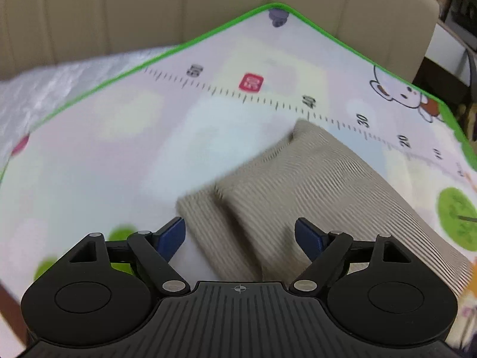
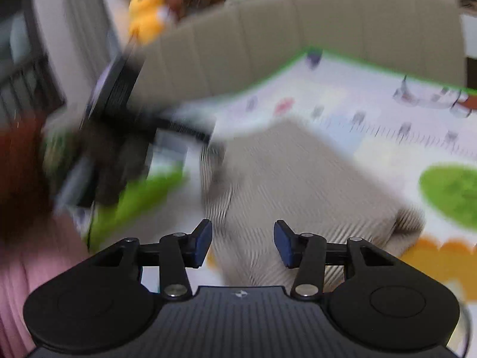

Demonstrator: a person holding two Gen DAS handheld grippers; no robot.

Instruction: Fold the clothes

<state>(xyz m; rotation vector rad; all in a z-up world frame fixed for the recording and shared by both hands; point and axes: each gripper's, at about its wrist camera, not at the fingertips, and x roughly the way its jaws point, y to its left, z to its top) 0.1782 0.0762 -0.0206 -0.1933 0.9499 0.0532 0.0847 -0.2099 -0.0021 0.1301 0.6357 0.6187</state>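
Observation:
A beige ribbed garment [image 1: 313, 188] lies folded into a compact rectangle on a pastel play mat [image 1: 119, 149]. It also shows in the right wrist view [image 2: 298, 185], blurred by motion. My left gripper [image 1: 240, 235] is open and empty, hovering just above the garment's near edge. My right gripper [image 2: 243, 243] is open and empty above the garment's near side. The left gripper's body [image 2: 119, 113] appears blurred at the left of the right wrist view, beside the garment's far left corner.
The mat has a green border [image 1: 208, 32], a printed ruler and cartoon figures. A beige padded backrest [image 1: 179, 6] stands behind it. Crinkled clear plastic [image 1: 44, 89] lies left of the mat. A yellow toy [image 2: 146, 9] sits behind the backrest. Pink sleeve [image 2: 18, 283] at lower left.

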